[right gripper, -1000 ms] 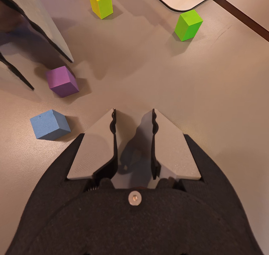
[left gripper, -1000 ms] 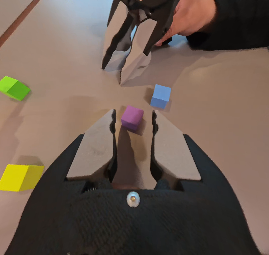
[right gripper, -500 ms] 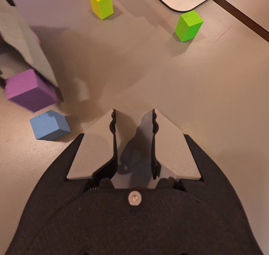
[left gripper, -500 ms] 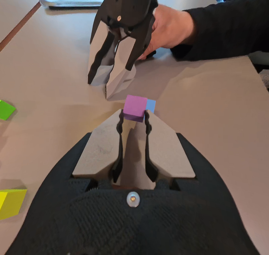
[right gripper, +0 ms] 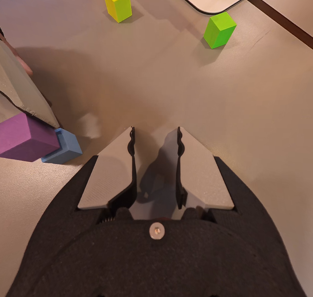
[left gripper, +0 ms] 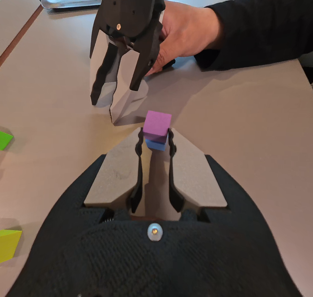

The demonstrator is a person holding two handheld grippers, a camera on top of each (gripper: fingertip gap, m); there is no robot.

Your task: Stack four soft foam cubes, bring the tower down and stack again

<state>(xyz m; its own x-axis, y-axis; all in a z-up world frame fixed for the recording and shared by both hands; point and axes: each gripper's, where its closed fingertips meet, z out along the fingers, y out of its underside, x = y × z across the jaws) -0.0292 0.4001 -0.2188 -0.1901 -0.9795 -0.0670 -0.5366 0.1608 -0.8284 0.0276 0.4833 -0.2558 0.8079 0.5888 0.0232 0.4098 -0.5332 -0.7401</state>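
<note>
Starting at the left of the left wrist view, we see the green cube [left gripper: 5, 140] and the yellow cube [left gripper: 8, 244] lying loose at the edge of the table [left gripper: 237, 136], well apart from the action. A second ago the purple cube [left gripper: 156, 127] sat on the table between our open left fingers; now our left gripper [left gripper: 154, 133] has closed on it, lifted it and carried it over the blue cube [left gripper: 156, 145]. The jaws pinch the purple cube at their tips. From the right wrist view it sits offset on the blue cube, overhanging one side, and we cannot tell whether it rests with full weight or hangs just above.

Moving right, our right gripper [right gripper: 155, 129] hovers low over bare table with its jaws apart and nothing between them; it has hardly shifted over the last second. In the left wrist view the person's hand [left gripper: 184, 35] holds it beyond the small stack.

So we judge the first stacking step nearly done: two cubes are paired and two are left to add. Before we let go, the purple cube probably needs squaring over the blue one, since soft foam set off-centre makes a poor base for two more.
</note>
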